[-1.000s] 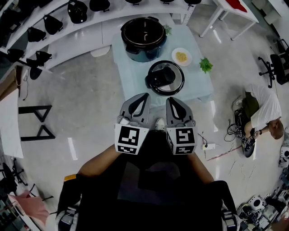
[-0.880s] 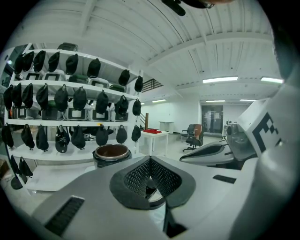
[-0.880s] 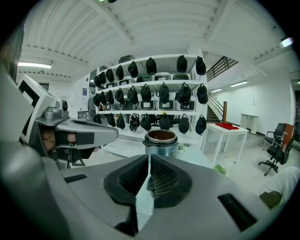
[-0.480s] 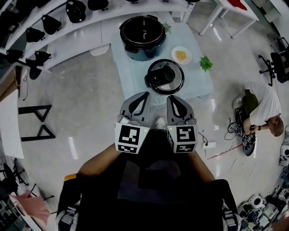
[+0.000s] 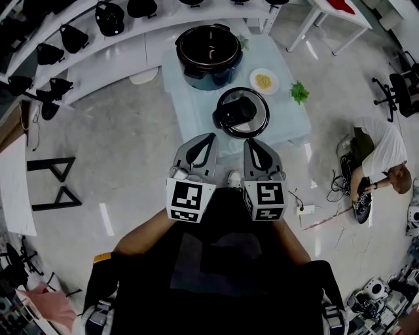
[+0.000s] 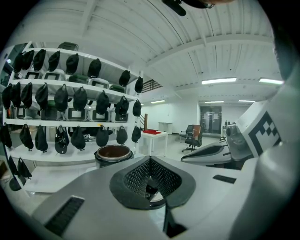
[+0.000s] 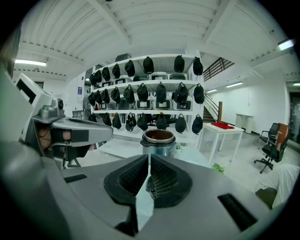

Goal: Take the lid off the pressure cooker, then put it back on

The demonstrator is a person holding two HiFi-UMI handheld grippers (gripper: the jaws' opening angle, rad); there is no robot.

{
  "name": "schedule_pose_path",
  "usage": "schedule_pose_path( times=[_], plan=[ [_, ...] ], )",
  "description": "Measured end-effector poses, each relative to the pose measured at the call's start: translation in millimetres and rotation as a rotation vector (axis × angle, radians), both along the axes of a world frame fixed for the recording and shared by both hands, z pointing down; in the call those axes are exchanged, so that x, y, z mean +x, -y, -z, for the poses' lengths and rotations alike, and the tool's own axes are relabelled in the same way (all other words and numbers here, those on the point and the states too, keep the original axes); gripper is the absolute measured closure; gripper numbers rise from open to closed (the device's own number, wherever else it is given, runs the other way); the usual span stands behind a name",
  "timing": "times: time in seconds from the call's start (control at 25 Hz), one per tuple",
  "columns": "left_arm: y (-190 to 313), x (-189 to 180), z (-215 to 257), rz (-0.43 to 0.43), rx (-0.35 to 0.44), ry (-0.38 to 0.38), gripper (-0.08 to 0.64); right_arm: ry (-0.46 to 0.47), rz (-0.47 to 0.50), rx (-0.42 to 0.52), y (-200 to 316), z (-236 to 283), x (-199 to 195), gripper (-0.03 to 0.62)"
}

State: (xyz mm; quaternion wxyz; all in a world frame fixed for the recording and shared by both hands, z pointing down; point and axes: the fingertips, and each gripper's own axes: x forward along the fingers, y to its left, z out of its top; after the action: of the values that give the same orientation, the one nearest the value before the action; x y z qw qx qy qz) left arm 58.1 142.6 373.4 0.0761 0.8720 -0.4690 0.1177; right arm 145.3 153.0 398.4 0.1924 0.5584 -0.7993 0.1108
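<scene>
Lid point(image 5: 241, 112) is off the pot. It lies flat on the worktop point(image 5: 196, 105), handle side up, black centre w/ shiny metal rim, towards the near-right corner and close to the near edge.

Pressure cooker point(image 5: 209, 55) stands open at the far edge, dark inside, clear of the lid w/ bare worktop between them.

Small plate point(image 5: 264, 81) w/ yellow food sits by the right edge, between cooker and lid. Green plant sprig point(image 5: 300, 93) at the right edge, just beyond the plate.

Left claw point(image 5: 204, 141): jaws together, nothing in them. Held off the near edge of the worktop, tips pointing at it, not touching the lid.

Right claw point(image 5: 254, 144): jaws together bar a thin slit, also empty. Sits beside the left claw, tips just short of the near edge below the lid.

Marker cubes point(image 5: 188, 201) face up at the back of both claws.

Surroundings: curved white shelves point(image 5: 98, 46) beyond the worktop carry rows of black items. White table point(image 5: 327, 16) stands far right. A person point(image 5: 380, 157) sits on the floor to the right amid cables.
</scene>
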Motion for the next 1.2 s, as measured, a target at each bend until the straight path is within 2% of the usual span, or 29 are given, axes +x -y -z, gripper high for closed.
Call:
schedule_pose_path(
  times=[0.32, 0.64, 1.0, 1.2],
  plan=[
    [-4, -24, 2, -0.026, 0.014, -0.001, 0.554, 0.002, -0.063, 0.01, -4, -2, -15, 0.561],
    [-2, -49, -2, -0.016, -0.005, -0.026, 0.554, -0.008, -0.113, 0.008, -5, -5, -24, 0.56],
    [19, -35, -28, -0.034, -0.061, 0.009, 0.554, 0.012, -0.149, -0.023, 17, -27, -3, 0.557],
    [51, -30, -44, -0.035, -0.096, 0.045, 0.554, 0.021, -0.163, -0.071, 46, -50, 7, 0.526]
  ],
)
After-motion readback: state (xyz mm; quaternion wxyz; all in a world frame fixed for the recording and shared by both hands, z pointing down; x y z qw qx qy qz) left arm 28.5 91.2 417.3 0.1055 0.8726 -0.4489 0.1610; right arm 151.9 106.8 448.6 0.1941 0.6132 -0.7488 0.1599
